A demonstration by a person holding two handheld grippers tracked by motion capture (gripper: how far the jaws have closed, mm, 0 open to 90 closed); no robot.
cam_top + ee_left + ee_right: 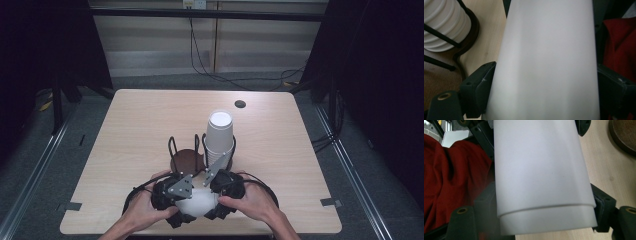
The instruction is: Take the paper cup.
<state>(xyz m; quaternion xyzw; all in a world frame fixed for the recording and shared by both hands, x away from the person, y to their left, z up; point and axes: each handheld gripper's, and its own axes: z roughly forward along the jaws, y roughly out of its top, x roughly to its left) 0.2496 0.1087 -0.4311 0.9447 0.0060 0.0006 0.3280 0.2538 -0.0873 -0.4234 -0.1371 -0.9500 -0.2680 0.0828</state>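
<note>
- Paper cups [541,175] — two, nested, as the right gripper view is showing — are lying between our grippers at the table's [145,115] near edge.
- We are clamping them with the left gripper [544,82] and the right gripper [544,205] alike.
- One more cup stack [220,135] is standing in the wire holder [200,155] — just beyond.

You're in a lab-style recording bay: black curtains [45,45] left and right, bare wooden table [150,115], loose cables [210,70] (far wall).
</note>
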